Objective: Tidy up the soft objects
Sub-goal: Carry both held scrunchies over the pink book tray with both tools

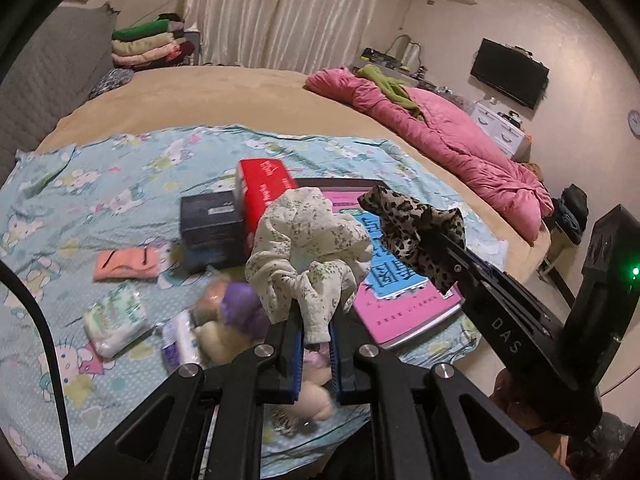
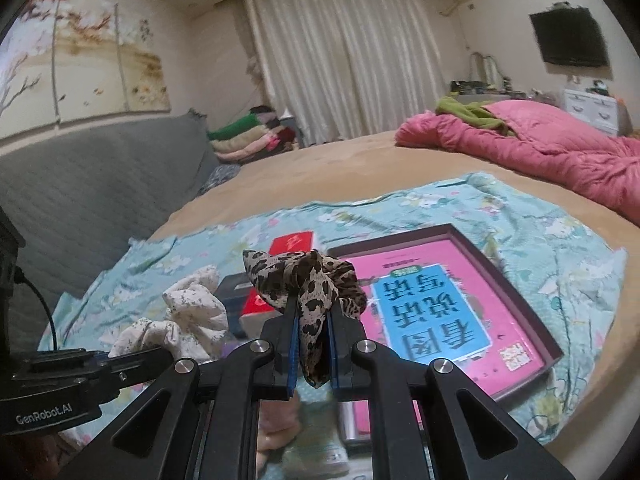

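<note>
2 scrunchies hang in our grip: the left gripper [image 1: 314,336] pinches the cream scrunchie [image 1: 308,256], the right gripper [image 2: 313,350] the leopard scrunchie [image 2: 304,284]. We see the pink tray [image 2: 516,256] ahead, nearer our right.

The purple-capped plush toy [image 1: 236,312] near the left gripper [image 1: 316,344] is motion-blurred. That gripper's arms hide its lower half.

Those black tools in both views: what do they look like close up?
Each tool, left and right, is matte black with angular cut-out arms, silver round bolts and blue-edged pads. One side reads "DAS", another "GenRobot.AI". A green light glows on the right one; a black cable trails from the left.
</note>
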Motion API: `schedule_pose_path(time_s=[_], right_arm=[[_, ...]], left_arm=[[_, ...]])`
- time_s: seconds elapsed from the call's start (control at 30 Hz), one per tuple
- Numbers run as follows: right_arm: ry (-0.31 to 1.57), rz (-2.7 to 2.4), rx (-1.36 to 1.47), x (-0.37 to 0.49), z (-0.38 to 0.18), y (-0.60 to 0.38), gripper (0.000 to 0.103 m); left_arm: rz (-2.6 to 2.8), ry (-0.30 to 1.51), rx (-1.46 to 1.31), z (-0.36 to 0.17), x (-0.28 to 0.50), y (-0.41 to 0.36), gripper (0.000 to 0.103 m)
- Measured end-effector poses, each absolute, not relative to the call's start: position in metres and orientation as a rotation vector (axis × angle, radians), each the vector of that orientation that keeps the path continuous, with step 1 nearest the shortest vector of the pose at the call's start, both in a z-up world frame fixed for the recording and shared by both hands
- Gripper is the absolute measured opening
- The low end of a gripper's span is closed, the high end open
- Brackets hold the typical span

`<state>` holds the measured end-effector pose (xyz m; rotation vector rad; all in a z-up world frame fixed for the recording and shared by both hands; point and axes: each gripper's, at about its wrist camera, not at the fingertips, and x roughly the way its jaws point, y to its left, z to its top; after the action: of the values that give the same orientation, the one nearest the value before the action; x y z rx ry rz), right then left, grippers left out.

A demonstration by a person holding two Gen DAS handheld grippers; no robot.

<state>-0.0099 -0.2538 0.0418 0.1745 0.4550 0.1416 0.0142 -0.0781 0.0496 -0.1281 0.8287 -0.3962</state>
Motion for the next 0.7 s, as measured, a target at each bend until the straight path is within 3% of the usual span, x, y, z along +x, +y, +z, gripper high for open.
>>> schedule_pose_path(time_s=[0.7], right_arm=[[0.417, -0.046, 0.324, -0.014, 0.048, -0.323, 0.012]], left_arm=[[-0.481, 0.865, -0.036, 0.051, 0.040, -0.161, 0.011]])
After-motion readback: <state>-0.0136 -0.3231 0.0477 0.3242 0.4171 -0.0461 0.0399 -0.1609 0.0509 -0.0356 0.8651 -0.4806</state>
